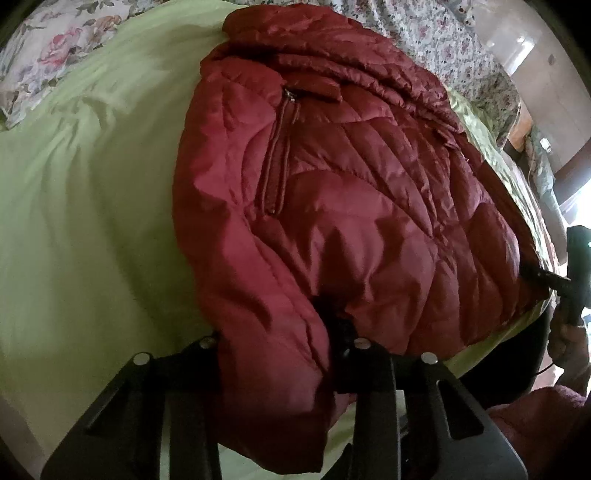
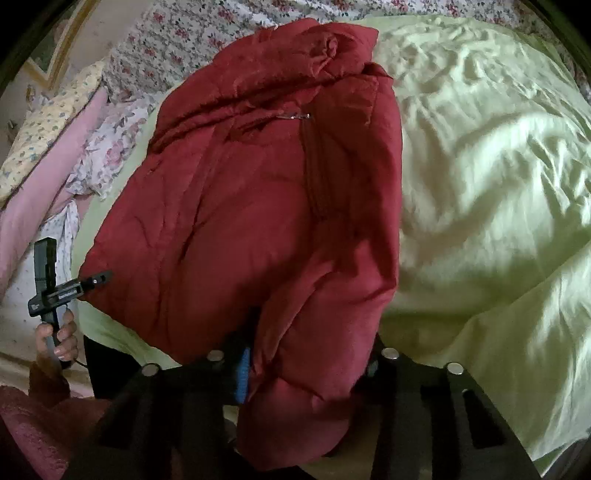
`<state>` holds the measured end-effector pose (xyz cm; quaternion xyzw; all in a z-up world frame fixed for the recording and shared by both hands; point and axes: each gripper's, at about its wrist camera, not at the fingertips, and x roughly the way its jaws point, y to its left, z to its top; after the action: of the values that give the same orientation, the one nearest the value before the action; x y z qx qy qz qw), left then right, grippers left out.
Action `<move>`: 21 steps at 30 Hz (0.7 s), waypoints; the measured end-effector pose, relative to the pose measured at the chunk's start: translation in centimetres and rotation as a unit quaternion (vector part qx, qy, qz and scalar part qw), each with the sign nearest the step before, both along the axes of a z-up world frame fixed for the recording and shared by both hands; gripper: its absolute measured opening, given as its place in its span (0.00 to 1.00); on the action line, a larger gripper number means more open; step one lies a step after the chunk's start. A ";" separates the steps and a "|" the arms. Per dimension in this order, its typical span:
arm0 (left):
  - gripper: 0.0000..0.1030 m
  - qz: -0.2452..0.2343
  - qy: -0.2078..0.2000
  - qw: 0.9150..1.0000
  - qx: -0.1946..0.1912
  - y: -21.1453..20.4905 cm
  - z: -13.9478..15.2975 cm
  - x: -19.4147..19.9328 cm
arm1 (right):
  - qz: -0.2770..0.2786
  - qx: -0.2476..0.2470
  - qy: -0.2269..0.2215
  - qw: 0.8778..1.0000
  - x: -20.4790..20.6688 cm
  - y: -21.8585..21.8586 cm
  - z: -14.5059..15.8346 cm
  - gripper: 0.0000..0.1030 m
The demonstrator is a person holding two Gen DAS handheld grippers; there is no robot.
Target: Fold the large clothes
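In right view alone — pink blanket (image 2: 44, 184)

Colours and patterns, 2 wrist views. The quilted jacket (image 1: 351, 206) is deep red throughout, stitched in diagonal channels; its pocket zip (image 1: 279, 162) is the same red with a small silver pull. The sheet (image 2: 498, 177) beneath it is pale yellow-green, plain. Along the far edge lies a white cover (image 2: 207, 33) printed with small pink and red flowers, and a pillow (image 1: 40, 62) in white bearing larger pink roses with grey-green leaves. A plain pink blanket (image 2: 40, 192) adjoins a cream cloth (image 2: 48, 122) with small sprigs. The left gripper (image 1: 284, 347) and right gripper (image 2: 310, 358) are black with silver bolt heads; the right carries a blue pad. The sleeve (image 2: 26, 424) is fuzzy dark red.
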<state>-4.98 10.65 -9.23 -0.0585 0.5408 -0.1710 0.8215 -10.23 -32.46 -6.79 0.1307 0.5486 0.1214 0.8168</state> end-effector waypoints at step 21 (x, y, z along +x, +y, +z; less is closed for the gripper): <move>0.17 0.022 -0.019 0.999 -0.012 -0.3 1.7 0.2 | -0.012 0.062 -0.068 0.996 0.6 -1.0 1.9 0.24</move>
<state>-4.76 10.30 -7.51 -0.0771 0.5212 -0.1604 0.8346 -9.66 -33.41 -4.84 0.1797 0.4813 0.1539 0.8440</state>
